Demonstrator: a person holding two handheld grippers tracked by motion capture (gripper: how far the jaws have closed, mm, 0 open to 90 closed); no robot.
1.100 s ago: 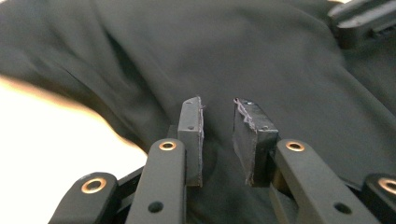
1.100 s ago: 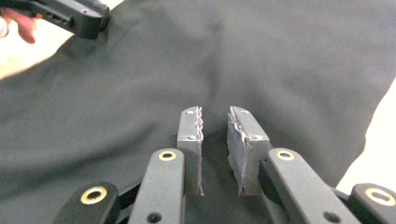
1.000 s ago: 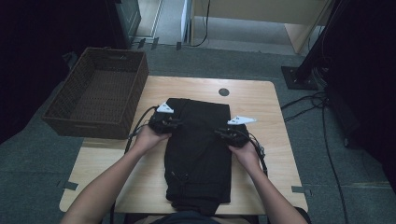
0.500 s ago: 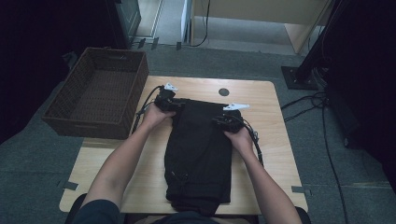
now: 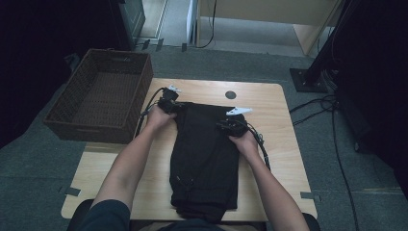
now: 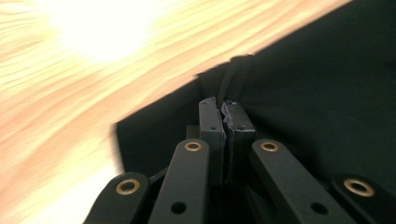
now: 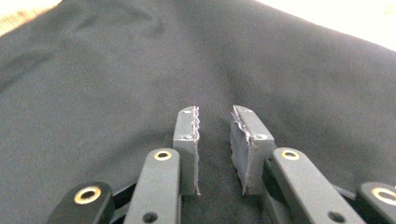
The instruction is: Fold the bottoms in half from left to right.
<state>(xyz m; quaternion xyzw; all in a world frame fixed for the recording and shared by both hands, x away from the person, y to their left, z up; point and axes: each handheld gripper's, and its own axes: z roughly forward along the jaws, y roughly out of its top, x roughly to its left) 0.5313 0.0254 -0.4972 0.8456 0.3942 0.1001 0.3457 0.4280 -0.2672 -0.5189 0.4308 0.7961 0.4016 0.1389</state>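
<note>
High view, hidden: Where the black garment (image 5: 204, 159) runs off the desk (image 5: 284, 139) at 6 o'clock, its near end and the person's torso are cut off; both sets of jaws are too small to read.
High view, garment: folded long and dark, lying down the middle of the desk; left gripper (image 5: 168, 103) at its 11 o'clock corner, right gripper (image 5: 232, 126) on its 2 o'clock edge.
High view, basket: brown wicker basket (image 5: 62, 115) at 9 o'clock off the desk, nothing in it.
Left gripper view: blurred; jaws have just closed, clamped on a fold of the garment's (image 6: 327, 93) edge.
Right gripper view: jaws slightly apart, cloth (image 7: 116, 70) beneath, not pinched.
</note>
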